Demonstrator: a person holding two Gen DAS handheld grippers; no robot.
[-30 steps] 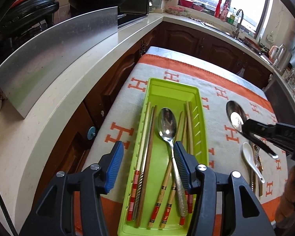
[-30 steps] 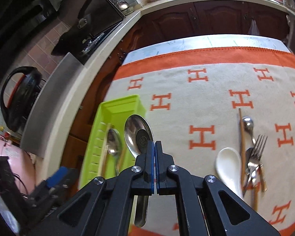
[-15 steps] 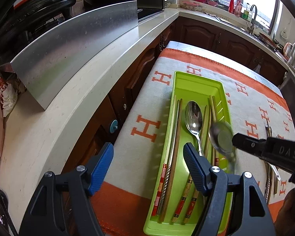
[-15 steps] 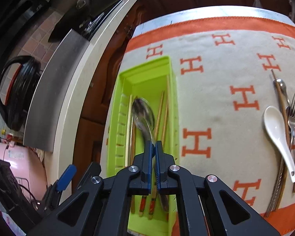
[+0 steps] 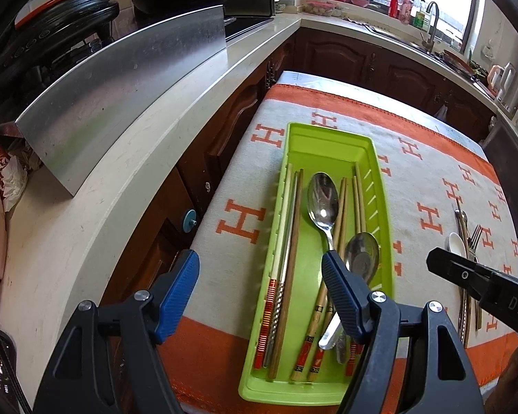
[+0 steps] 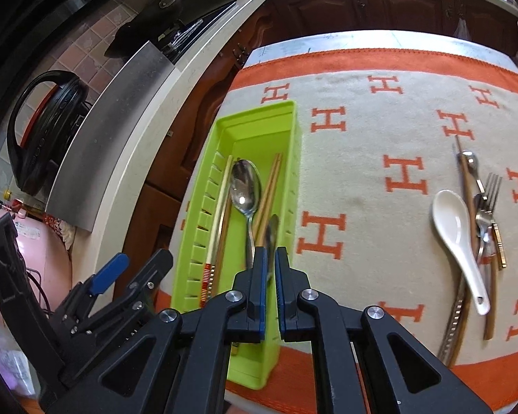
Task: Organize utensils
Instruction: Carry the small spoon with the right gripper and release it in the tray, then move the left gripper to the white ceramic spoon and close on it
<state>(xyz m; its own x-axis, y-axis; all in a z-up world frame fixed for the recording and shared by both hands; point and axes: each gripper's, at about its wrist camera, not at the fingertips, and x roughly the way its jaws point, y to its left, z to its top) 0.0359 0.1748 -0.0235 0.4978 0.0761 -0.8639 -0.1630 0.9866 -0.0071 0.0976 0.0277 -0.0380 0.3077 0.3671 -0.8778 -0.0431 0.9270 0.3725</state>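
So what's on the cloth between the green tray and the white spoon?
Nothing: between the green tray and the white spoon, the right wrist view shows only bare cloth with orange H letters.

right gripper [image 6: 271, 269] slightly parted | blurred spoon [image 6: 271, 231] over green tray [image 6: 259, 117]

right hand-held gripper [image 6: 271, 269] has parted, second spoon [image 5: 362, 257] now in tray [image 5: 331, 139].

Utensil tray [image 6: 255, 127] sits near the table's left edge on the tablecloth [image 6: 362, 172], countertop [image 5: 121, 172] beyond that edge. In the tray: chopsticks [image 5: 286, 241] along its left wall, two spoons [image 5: 323, 200] mid-right (second one [image 5: 362, 258] nearer). Soup spoon [image 6: 456, 227], fork [image 6: 490, 200] and more utensils lie near the right edge.
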